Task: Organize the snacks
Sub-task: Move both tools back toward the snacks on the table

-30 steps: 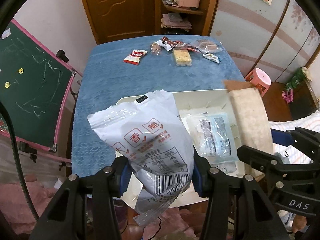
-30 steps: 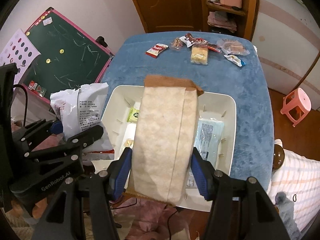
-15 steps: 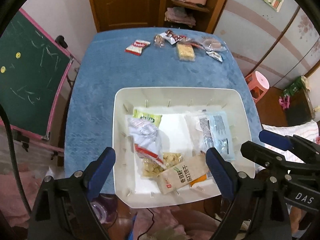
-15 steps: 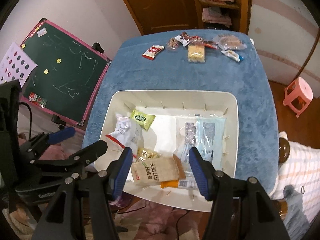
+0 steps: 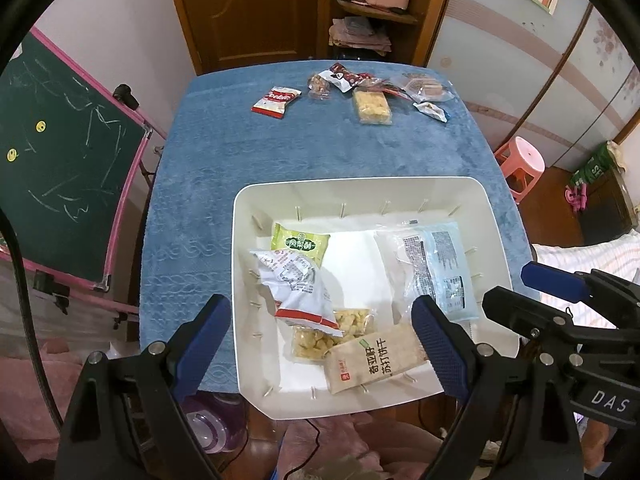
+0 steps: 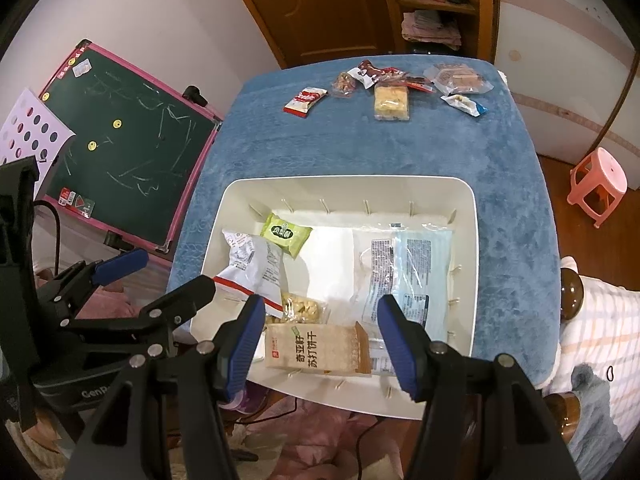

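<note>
Clear snack pouch (image 5: 334,334) half under white bag (image 5: 296,288), far wrappers' (image 6: 460,78) print unreadable

White bin (image 5: 496,216) at near desk edge holds a brown cracker pack (image 5: 372,360) lying flat, crumpled white bag (image 5: 296,284), green packet (image 5: 298,242), clear snack bag (image 5: 352,324), pale blue pack (image 5: 440,268). Loose snacks (image 5: 372,106) in a row at far edge.

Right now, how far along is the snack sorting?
Partly done: five packets lie in the white bin, among them the tan cracker pack and the white bag. Nothing is in hand; the left gripper and right gripper hang open above it. Left: about seven snacks at the table's far end.
</note>
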